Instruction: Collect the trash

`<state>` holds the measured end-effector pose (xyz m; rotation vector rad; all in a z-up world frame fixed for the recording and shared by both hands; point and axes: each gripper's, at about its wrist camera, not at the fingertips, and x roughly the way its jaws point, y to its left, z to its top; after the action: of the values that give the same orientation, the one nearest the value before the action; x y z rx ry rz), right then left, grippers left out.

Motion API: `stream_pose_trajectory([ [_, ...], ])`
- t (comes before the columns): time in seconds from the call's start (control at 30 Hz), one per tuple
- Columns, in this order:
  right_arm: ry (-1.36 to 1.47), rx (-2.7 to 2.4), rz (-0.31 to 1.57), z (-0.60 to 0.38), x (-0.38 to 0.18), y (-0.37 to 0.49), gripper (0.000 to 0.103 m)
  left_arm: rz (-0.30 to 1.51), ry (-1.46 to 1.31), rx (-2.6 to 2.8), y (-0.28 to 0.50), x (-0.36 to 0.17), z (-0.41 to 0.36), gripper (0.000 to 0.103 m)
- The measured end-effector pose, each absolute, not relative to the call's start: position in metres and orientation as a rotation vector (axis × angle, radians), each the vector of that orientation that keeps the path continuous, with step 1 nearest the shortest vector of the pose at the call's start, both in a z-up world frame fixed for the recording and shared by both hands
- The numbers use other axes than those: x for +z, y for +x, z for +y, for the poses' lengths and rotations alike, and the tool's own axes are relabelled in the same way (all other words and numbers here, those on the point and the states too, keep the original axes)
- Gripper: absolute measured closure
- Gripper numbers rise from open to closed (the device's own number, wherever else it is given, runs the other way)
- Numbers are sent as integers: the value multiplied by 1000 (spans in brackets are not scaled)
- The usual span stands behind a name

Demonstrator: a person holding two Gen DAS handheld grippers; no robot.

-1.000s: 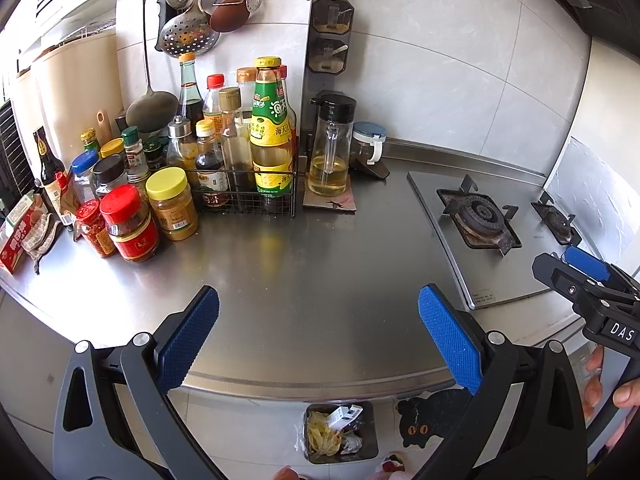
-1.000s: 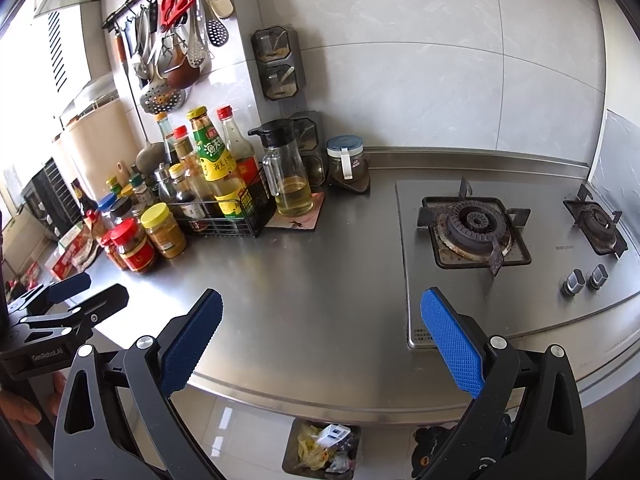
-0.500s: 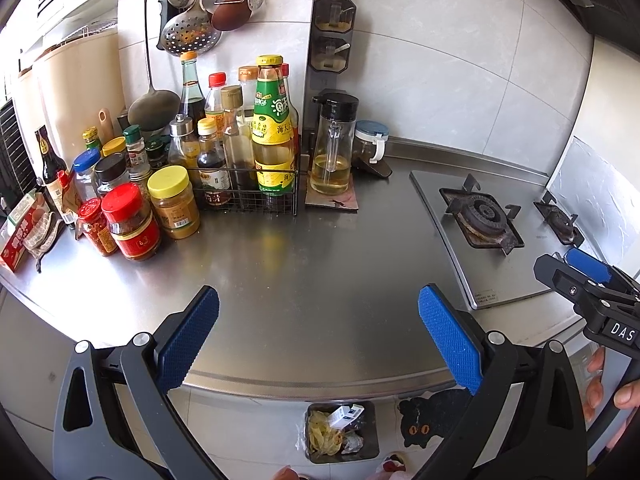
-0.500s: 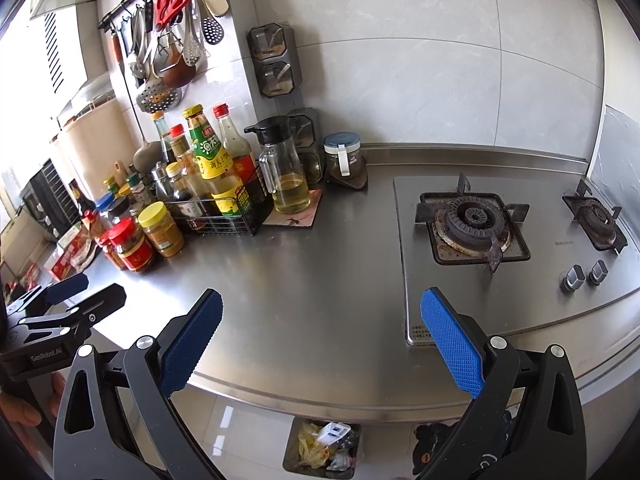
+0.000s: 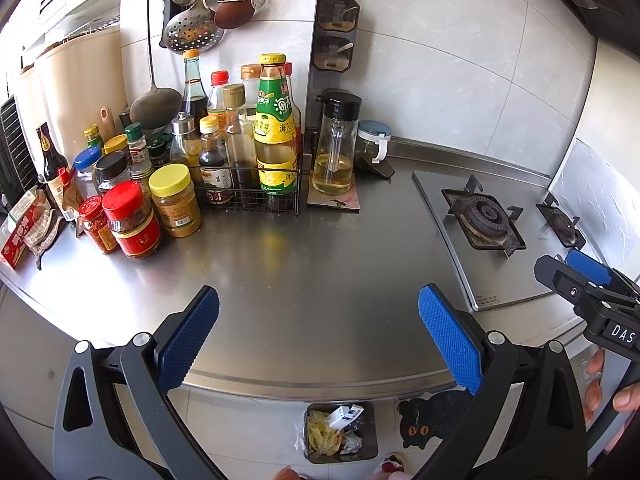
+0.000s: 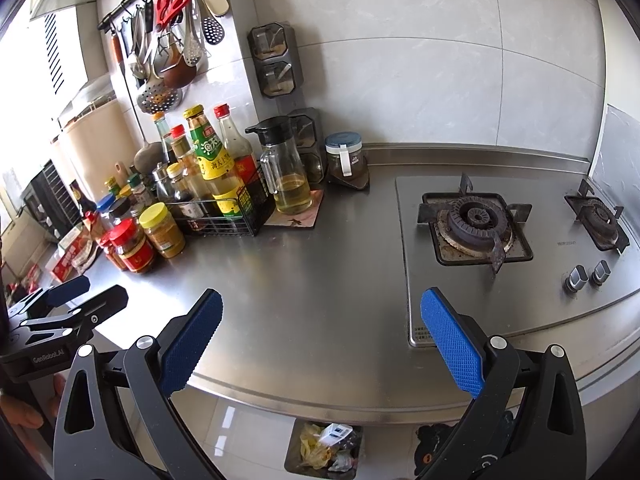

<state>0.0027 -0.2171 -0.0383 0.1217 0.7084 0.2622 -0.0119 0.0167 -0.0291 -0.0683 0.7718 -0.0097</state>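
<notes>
Steel counter (image 5: 304, 272) fills the left wrist view from 9 to 3 o'clock; the open middle of it shows no loose scrap. Hob (image 6: 472, 232) sits at 2 o'clock in the right wrist view, condiment bottles in a wire rack (image 5: 248, 196) at 11.

Bin (image 5: 340, 432) on the floor below the counter edge, at 6 o'clock in both views, already holds yellow scraps and a small white-and-blue carton (image 5: 344, 414).

Left gripper (image 5: 318, 344): jaws spread wide, nothing between the blue pads. Right gripper (image 6: 320, 344): same, wide and empty. Both hover over the near edge of the counter.

Judgement: collecting looks done or near it. To do this step well, scan the cluttered 9 o'clock corner by the red packet (image 5: 20, 236) before stopping; what lies there is not clearly trash. Keep jaws wide, approach low, avoid the jars (image 5: 132, 220).
</notes>
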Motion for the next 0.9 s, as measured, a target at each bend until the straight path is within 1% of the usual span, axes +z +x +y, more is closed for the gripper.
stream_pose_trajectory([
  [0.9, 121, 251, 720, -217, -45, 7, 3, 772, -67, -3, -9, -30, 15, 8],
])
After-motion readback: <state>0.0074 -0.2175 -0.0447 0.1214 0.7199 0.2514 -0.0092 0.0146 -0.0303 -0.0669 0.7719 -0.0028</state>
